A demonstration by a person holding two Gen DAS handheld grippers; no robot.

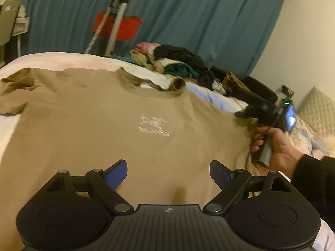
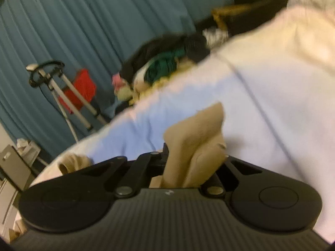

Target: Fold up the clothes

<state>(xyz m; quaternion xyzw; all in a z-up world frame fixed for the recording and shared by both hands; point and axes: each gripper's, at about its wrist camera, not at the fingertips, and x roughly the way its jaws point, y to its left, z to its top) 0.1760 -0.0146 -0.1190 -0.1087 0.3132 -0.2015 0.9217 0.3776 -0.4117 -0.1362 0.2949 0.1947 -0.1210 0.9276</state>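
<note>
My left gripper [image 1: 168, 174]: matt black plastic, blue textured pads [image 1: 218, 172]. Tan T-shirt [image 1: 94, 121]: soft matt cloth. Tripod [image 1: 117, 14]: brushed metal legs. Curtain [image 1: 188, 16]: matt teal cloth.

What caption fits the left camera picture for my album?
Open left tongs hover over a tan T-shirt on the bed while the right tongs pinch its edge.

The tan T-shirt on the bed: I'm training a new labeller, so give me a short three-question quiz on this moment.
1. True or false: the left gripper is shut on the tan T-shirt.
2. What do the right gripper fingers hold? A) T-shirt fabric B) pillow C) tripod
3. Fill in: the clothes pile lies in front of a ____ curtain.

Key: 1 false; 2 A; 3 teal.
</note>
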